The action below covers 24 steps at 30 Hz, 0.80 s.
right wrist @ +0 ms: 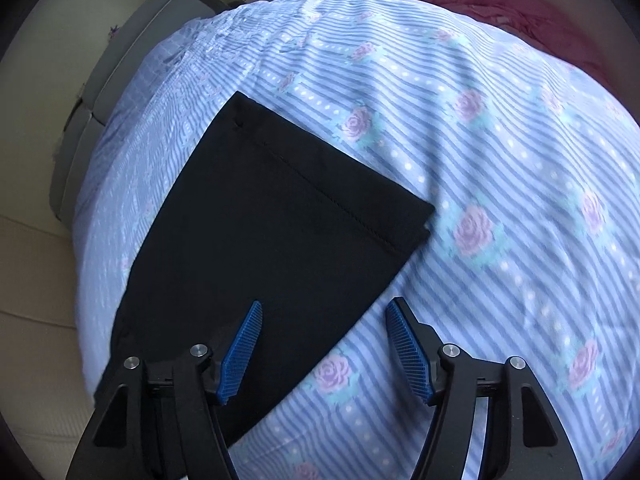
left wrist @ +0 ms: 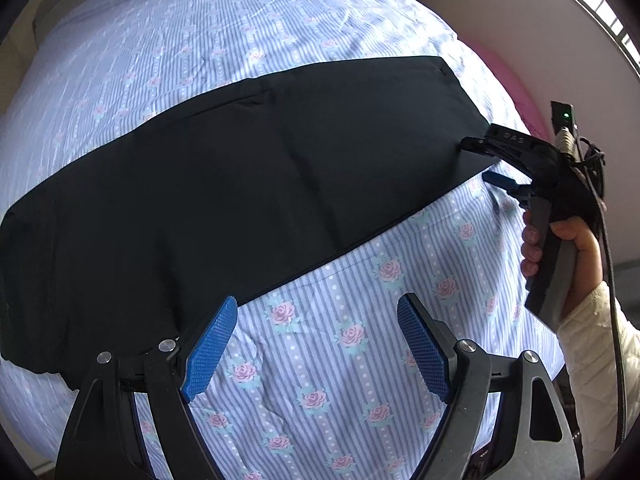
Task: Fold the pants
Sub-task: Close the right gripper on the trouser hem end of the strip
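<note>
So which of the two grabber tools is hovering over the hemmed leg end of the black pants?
The right gripper, beside the stitched hem of the pants; the left gripper hangs further along the long edge.

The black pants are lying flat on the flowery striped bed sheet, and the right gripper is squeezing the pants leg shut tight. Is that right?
Not quite. The right gripper is open: its blue pads stand apart above the black pants, pressing on nothing, as the right wrist view shows. The pants do lie flat on the flowery striped bed sheet.

The left gripper [left wrist: 316,312] points steeply down, jaws spread wide and empty. A hand [left wrist: 560,248] in a cream sleeve [left wrist: 592,352] grips the right gripper [right wrist: 324,316], its jaws parted with nothing pinched.
</note>
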### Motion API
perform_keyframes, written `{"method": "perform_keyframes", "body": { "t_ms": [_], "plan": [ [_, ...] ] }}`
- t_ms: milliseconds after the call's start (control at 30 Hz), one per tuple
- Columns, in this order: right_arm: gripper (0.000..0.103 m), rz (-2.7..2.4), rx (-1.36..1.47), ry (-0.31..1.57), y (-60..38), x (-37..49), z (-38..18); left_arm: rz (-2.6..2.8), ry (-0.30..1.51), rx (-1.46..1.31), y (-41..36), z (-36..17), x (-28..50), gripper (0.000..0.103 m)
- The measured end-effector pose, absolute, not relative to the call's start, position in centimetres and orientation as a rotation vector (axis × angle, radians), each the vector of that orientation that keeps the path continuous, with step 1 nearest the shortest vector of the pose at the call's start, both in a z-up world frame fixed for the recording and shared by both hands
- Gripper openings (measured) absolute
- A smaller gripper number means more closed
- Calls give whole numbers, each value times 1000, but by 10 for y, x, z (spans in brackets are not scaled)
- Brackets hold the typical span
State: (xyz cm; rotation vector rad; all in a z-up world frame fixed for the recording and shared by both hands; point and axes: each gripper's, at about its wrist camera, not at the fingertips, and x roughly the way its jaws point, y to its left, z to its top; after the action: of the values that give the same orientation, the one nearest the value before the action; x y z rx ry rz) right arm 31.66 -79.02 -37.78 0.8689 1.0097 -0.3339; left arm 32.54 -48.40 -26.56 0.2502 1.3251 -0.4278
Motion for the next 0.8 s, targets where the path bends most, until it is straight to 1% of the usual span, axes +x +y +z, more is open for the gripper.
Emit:
{"method": "perform_keyframes", "body": {
  "t_ms": [33, 67, 100, 167, 233, 367, 533, 667, 733, 800],
  "plan": [
    [67, -330, 843, 1020, -790, 322, -379, -427, 1332, 238, -484, -265, 327, 82],
    [72, -323, 816, 1035, -789, 327, -382, -426, 1334, 227, -484, -263, 328, 82],
    [79, -310, 805, 1040, -789, 332, -384, -427, 1333, 223, -486, -261, 329, 82],
    [88, -282, 790, 1048, -787, 343, -386, -431, 1315, 235, -490, -254, 331, 82],
    [91, -291, 767, 1066, -783, 349, -387, -434, 1294, 246, -494, -246, 331, 82],
    [91, -353, 774, 1070, -780, 355, -383, -441, 1267, 229, -495, -233, 334, 82],
    [87, -298, 904, 1007, -787, 350, -374, -427, 1257, 225, -485, -230, 332, 82],
    [87, -301, 868, 1041, -790, 358, -379, -413, 1278, 234, -480, -237, 329, 82],
    [83, -304, 849, 1045, -786, 358, -379, -406, 1290, 228, -480, -238, 327, 82],
    [71, -321, 852, 1043, -785, 355, -377, -409, 1288, 223, -479, -237, 327, 82]
  ]
}}
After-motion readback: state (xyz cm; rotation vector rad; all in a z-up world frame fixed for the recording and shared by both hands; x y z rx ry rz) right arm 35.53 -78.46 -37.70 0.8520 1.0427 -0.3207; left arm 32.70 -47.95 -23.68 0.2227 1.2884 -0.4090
